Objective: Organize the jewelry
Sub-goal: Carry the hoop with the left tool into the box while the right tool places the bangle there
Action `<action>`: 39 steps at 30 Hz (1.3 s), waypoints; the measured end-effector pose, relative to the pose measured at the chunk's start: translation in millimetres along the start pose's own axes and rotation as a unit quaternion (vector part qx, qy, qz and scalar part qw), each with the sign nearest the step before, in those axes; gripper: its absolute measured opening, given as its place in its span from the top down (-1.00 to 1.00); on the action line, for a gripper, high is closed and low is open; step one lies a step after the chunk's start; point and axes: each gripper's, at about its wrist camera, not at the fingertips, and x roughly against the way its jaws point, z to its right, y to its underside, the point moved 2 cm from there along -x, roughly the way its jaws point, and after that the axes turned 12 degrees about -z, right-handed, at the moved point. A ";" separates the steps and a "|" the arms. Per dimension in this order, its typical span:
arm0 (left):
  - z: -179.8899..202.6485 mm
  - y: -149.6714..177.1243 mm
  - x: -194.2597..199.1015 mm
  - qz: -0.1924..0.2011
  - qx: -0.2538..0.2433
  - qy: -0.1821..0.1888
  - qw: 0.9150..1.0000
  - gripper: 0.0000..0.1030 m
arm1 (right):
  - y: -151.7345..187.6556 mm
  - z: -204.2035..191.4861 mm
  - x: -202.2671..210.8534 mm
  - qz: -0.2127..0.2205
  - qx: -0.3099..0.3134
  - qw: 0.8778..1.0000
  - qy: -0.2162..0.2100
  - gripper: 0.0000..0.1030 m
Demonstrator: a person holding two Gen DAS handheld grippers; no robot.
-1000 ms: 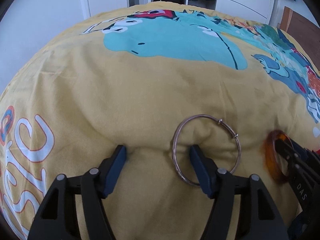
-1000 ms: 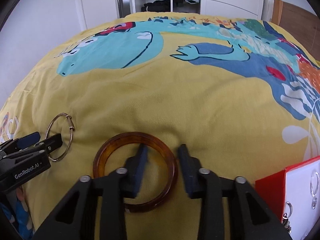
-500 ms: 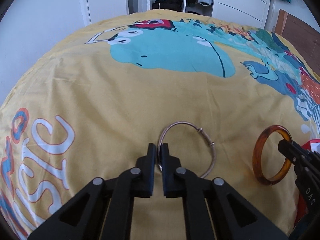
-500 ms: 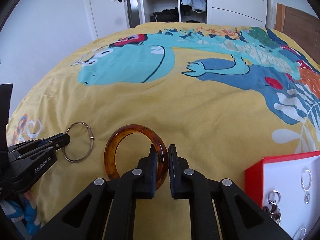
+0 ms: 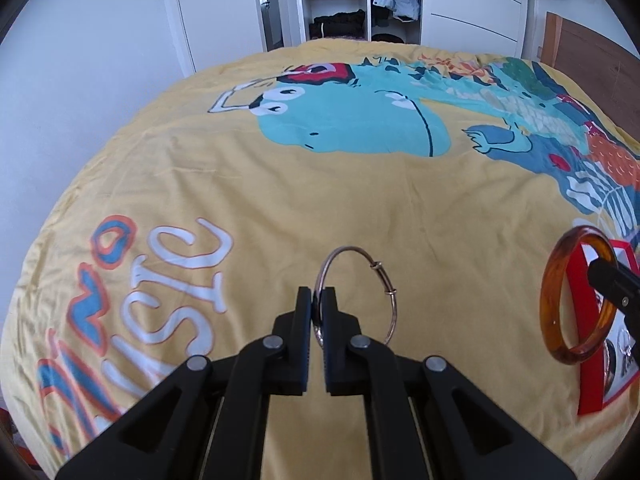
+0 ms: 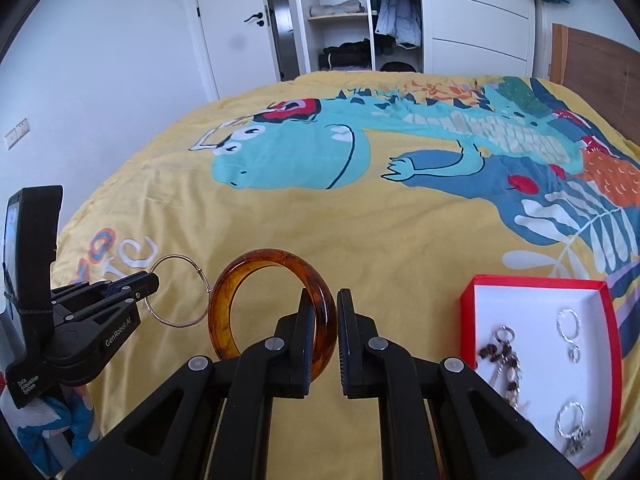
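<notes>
Above the yellow dinosaur bedspread, my left gripper pinches a thin silver bangle between closed fingers; my right gripper clamps an amber bangle beside the red jewelry box.

The box rests on the bed cover at its near right edge, with earrings and rings inside. The bangle stands left of the box; the wire bracelet lies further left.
</notes>
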 end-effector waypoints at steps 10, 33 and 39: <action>-7.1 35.7 78.2 0.034 -0.011 -0.012 0.999 0.92 | 32.3 -9.0 73.8 0.024 -0.002 1.000 -0.007 0.80; 174.5 50.2 152.3 0.067 -0.121 0.079 0.987 0.92 | 77.0 169.7 180.7 0.076 -0.097 0.988 0.089 0.80; 232.6 53.9 122.7 0.039 -0.160 0.094 0.982 0.91 | 78.9 208.8 147.6 0.050 -0.110 0.988 0.097 0.80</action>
